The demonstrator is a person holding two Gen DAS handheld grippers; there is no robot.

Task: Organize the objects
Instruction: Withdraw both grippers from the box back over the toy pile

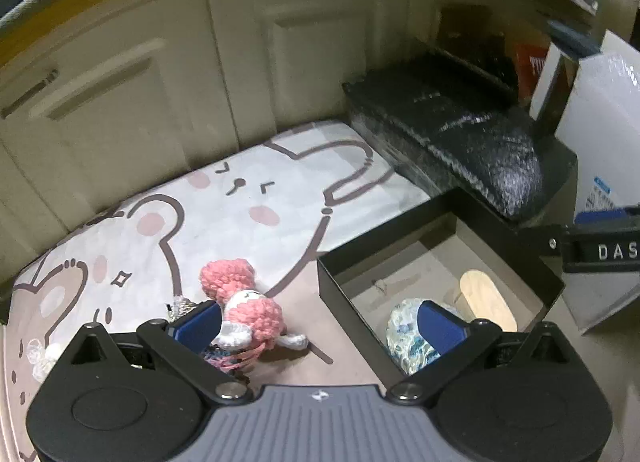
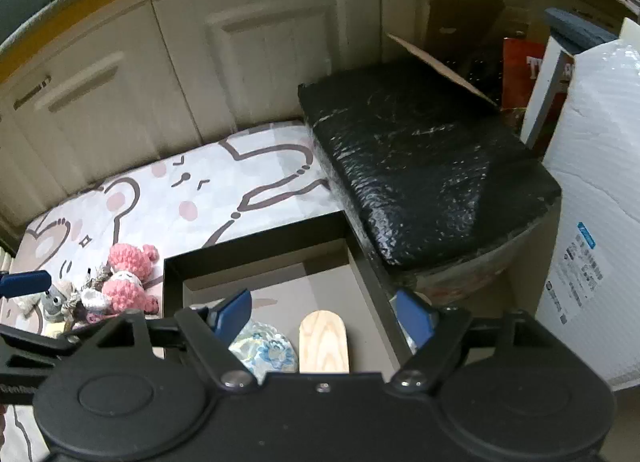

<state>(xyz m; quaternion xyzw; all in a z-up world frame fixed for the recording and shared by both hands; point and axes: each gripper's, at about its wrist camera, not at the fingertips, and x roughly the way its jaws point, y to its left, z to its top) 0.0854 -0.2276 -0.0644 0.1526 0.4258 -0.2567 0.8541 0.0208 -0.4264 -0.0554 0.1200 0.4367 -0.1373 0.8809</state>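
Note:
A pink and white crochet doll (image 1: pixel 244 310) lies on the cartoon mat (image 1: pixel 248 198), beside a small pile of trinkets (image 2: pixel 68 298). An open black box (image 1: pixel 520 262) holds a blue floral bundle (image 1: pixel 404 338) and a wooden oval piece (image 1: pixel 486 298). My left gripper (image 1: pixel 320 326) is open and empty, low over the mat, its left fingertip beside the doll. My right gripper (image 2: pixel 326 312) is open and empty above the box (image 2: pixel 256 250), over the bundle (image 2: pixel 264 346) and wooden piece (image 2: pixel 324 338). The doll also shows in the right wrist view (image 2: pixel 128 282).
A black wrapped package (image 2: pixel 424 166) sits right of the mat, behind the box. White bubble-wrapped parcels (image 2: pixel 600 190) stand at the right. Cream cabinet doors (image 1: pixel 160 74) line the back. The left gripper's fingertip (image 2: pixel 24 282) shows at the left edge.

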